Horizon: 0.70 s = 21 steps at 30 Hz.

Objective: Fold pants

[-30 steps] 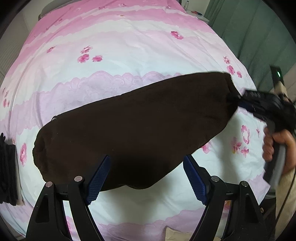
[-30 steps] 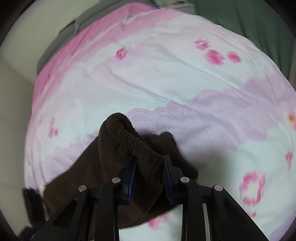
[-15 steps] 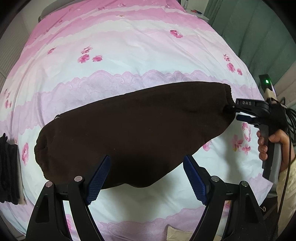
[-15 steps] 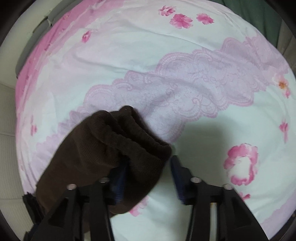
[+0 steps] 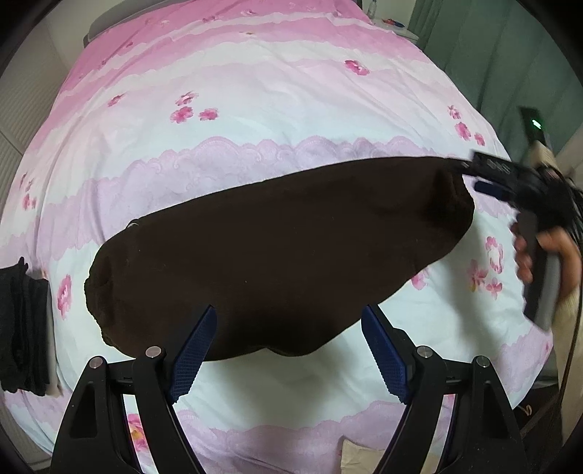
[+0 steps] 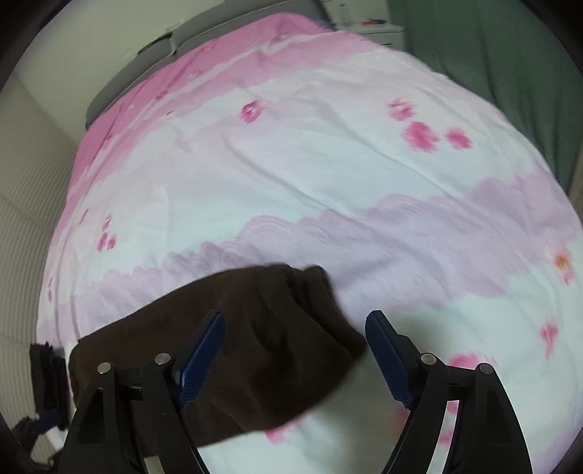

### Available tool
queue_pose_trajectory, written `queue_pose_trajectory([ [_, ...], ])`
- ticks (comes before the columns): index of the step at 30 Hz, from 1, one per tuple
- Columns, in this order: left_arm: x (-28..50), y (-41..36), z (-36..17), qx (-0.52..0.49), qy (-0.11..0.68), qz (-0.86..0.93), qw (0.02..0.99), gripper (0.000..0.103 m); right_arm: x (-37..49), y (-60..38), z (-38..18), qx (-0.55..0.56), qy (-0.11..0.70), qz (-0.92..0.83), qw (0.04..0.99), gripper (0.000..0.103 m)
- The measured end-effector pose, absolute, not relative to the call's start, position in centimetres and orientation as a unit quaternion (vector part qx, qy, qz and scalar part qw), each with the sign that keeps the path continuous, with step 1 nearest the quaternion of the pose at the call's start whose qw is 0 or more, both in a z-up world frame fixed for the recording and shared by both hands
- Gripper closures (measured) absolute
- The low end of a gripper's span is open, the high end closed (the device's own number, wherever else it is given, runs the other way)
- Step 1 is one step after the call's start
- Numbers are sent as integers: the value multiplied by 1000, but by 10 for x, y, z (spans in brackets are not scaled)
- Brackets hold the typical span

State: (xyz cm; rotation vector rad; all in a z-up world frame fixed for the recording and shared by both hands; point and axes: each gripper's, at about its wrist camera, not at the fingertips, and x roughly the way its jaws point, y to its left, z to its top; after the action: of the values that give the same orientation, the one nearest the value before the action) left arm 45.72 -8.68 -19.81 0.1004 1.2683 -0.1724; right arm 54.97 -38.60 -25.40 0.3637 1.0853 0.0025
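The dark brown pants [image 5: 277,255] lie folded lengthwise across the pink flowered bed cover [image 5: 255,109]. My left gripper [image 5: 288,350] is open and empty, its fingers just above the pants' near edge. My right gripper [image 6: 293,350] is open and empty, lifted just above the pants' right end [image 6: 255,328]. It also shows in the left wrist view [image 5: 473,178] at the pants' right end, held by a hand.
A stack of dark folded clothes [image 5: 22,324] lies at the bed's left edge. Green curtains [image 5: 492,47] hang to the right. A grey headboard [image 6: 218,40] and a white nightstand [image 6: 360,22] stand at the far end.
My right gripper opened and let go of the pants' right end, which now lies on the bed, then drew back. My left gripper has stayed open in place.
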Motion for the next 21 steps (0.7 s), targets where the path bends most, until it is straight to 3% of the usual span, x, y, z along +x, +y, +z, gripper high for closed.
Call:
queue_pose_trajectory([
  [18, 445, -117, -217, 114, 605, -79, 784, 22, 582, -408, -361, 272, 584, -7, 765, 29],
  [21, 445, -111, -223, 98, 612, -80, 781, 22, 580, -407, -361, 284, 577, -10, 766, 43],
])
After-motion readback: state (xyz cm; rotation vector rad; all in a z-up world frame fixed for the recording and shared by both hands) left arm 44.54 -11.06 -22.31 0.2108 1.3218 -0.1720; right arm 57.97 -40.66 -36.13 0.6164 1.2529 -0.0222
